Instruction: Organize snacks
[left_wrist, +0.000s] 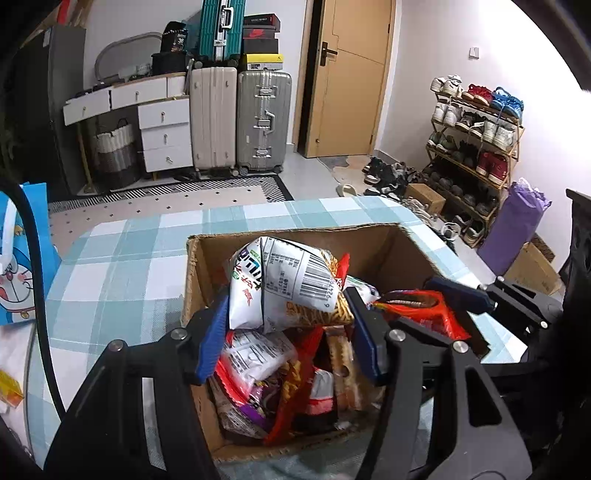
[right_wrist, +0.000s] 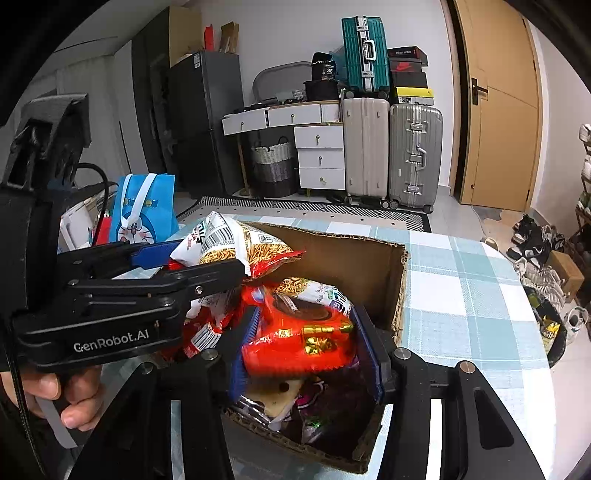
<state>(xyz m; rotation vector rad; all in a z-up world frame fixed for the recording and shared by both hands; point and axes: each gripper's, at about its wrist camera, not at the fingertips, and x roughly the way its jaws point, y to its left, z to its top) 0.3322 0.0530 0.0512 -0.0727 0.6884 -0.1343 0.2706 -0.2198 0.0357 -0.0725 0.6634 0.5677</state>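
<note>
An open cardboard box (left_wrist: 295, 230) (right_wrist: 400, 280) full of mixed snack packets stands on a table with a blue-and-white checked cloth (left_wrist: 129, 258) (right_wrist: 461, 295). My left gripper (left_wrist: 287, 295) is shut on a white noodle-snack bag with a barcode (left_wrist: 284, 284) (right_wrist: 236, 243), held tilted above the box's left side. My right gripper (right_wrist: 306, 314) is shut on a red packet with gold print (right_wrist: 295, 339) (left_wrist: 424, 306), just over the box's near right part. Both blue pads touch their packet. Further packets lie heaped underneath.
A blue cartoon tote bag (left_wrist: 18, 258) (right_wrist: 144, 214) stands at the table's left end with other items. A hand (right_wrist: 74, 402) grips the left tool's handle. Beyond the table are suitcases (left_wrist: 240, 122), white drawers, a door and a shoe rack (left_wrist: 476, 147).
</note>
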